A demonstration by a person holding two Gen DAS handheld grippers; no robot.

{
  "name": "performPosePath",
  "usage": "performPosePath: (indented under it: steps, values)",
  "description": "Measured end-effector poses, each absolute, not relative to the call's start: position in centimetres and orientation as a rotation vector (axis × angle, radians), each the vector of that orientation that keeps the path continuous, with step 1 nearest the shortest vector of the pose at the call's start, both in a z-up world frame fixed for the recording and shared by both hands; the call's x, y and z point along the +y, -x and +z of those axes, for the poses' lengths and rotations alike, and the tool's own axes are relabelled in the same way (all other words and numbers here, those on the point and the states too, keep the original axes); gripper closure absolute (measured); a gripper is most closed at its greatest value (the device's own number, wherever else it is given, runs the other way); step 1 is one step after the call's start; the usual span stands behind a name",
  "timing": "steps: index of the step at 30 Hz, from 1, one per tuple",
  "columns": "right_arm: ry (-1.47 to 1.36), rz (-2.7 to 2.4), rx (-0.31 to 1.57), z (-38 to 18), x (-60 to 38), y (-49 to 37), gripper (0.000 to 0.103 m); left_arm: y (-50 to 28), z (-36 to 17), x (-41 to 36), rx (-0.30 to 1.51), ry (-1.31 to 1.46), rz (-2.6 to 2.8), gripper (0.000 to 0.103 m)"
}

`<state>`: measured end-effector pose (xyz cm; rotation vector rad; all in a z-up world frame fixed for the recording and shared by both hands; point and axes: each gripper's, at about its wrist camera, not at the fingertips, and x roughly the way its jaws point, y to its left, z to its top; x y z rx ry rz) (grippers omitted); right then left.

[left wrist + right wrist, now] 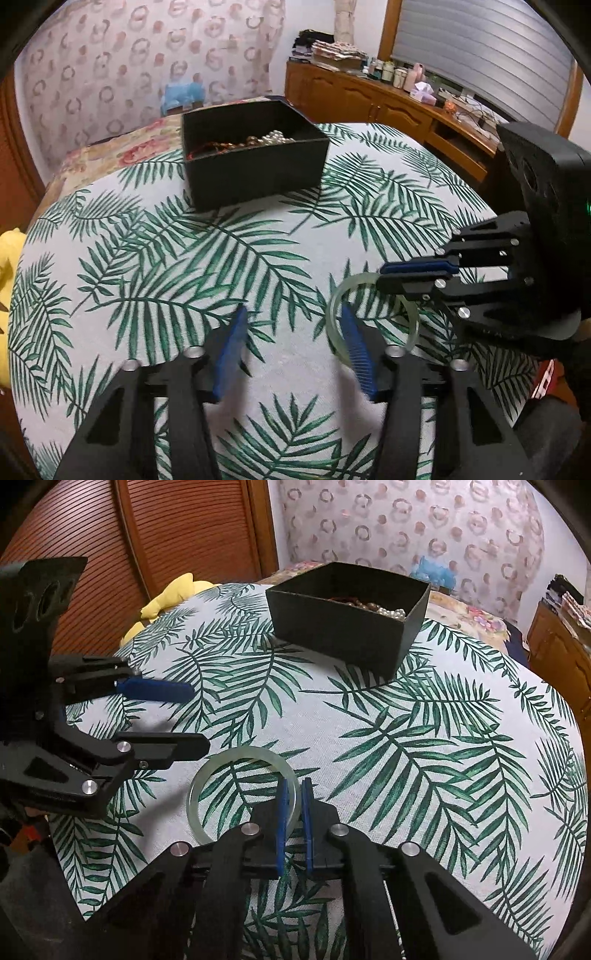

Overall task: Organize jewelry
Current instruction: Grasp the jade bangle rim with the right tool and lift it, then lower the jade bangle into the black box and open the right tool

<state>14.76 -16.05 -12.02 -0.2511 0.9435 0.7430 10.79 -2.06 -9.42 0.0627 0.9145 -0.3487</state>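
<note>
A pale green jade bangle lies on the leaf-print tablecloth. My right gripper is shut on the bangle's right rim, one blue pad inside the ring and one outside. In the left wrist view the bangle shows held by the right gripper, which enters from the right. My left gripper is open and empty, just left of the bangle; it also shows in the right wrist view. A black box with pearls and brown beads stands farther back.
A yellow soft toy lies at the table's far left edge. A wooden sideboard with bottles and clutter runs along the right. A wooden louvred door stands behind the table. A floral cloth lies beyond the box.
</note>
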Motion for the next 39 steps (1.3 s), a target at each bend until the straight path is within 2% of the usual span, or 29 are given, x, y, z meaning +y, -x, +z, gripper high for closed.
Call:
performPosePath:
  steps: [2, 6, 7, 11, 17, 31, 39]
  values:
    - [0.235, 0.744, 0.941, -12.1, -16.2, -14.8, 0.095, -10.7, -9.6, -2.4, 0.919, -0.067, -0.368, 0.07]
    - [0.217, 0.734, 0.933, -12.1, -16.2, -14.8, 0.095, -10.6, -10.1, -3.1, 0.935, -0.073, -0.395, 0.075]
    - [0.211, 0.732, 0.928, -12.0, -16.2, -14.9, 0.095, -10.6, -10.3, -3.3, 0.94, -0.081, -0.398, 0.081]
    - [0.201, 0.733, 0.918, -11.8, -16.1, -15.1, 0.095, -10.9, -10.6, -3.3, 0.951, -0.068, -0.417, 0.091]
    - [0.181, 0.728, 0.898, -11.4, -16.2, -15.5, 0.095, -11.8, -10.0, -2.9, 0.938, -0.046, -0.395, 0.095]
    - [0.18, 0.684, 0.738, -5.4, -15.5, -20.1, 0.095, -16.8, -3.7, -2.2, 0.793, -0.064, -0.351, 0.096]
    - [0.204, 0.674, 0.707, -3.8, -14.7, -23.9, 0.095, -20.5, -2.3, -1.2, 0.771, -0.038, -0.329, 0.096]
